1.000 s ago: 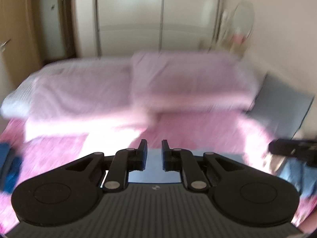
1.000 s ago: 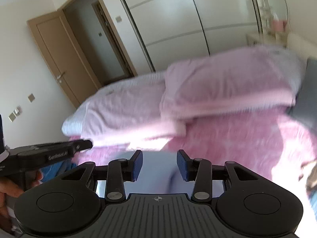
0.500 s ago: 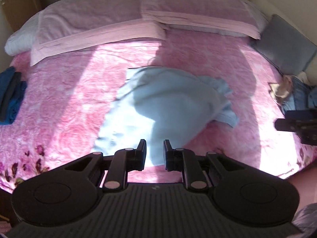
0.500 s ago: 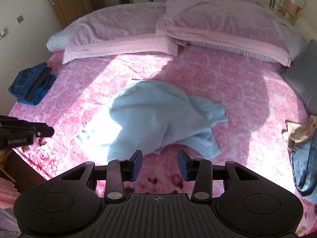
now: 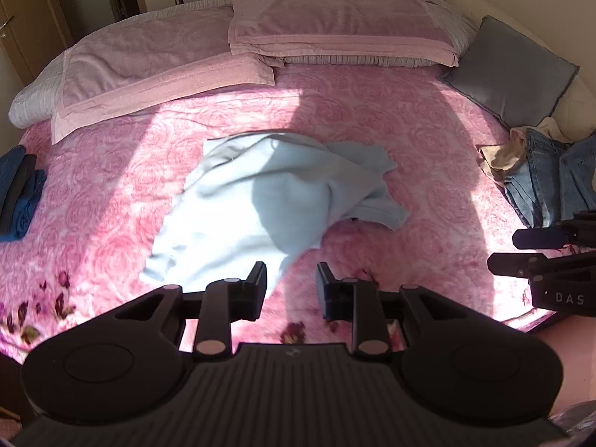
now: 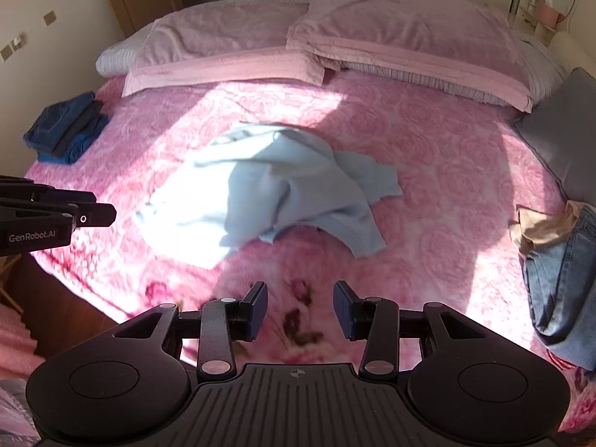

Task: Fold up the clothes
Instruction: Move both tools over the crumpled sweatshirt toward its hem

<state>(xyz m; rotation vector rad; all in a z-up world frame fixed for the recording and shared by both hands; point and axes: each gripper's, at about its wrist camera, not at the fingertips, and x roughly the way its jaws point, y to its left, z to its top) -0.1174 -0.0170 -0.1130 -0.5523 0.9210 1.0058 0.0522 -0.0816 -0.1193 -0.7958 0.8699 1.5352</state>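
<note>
The left tool is pointed steeply down over the near edge of the bed, and its jaws are opening with nothing caught between them; only pink cover is seen through the gap. The lower hem of the light blue garment is seen just beyond its left finger, not touched. The right tool is held with its jaws apart and empty above the dark flower print at the bed's near edge, a little short of the garment. Each tool is seen from the other's camera at the frame edge, the right one at the right of the left wrist view and the left one at the left of the right wrist view.

The light blue garment is spread crumpled in the middle of the pink rose-patterned bedspread, partly in sunlight and partly in shadow, with one part bunched toward the right. A folded stack of dark blue clothes is laid near the bed's left edge. Blue jeans with a beige piece beside them are heaped at the right edge. A grey cushion is propped at the far right, and two pink pillows are set across the head of the bed.
</note>
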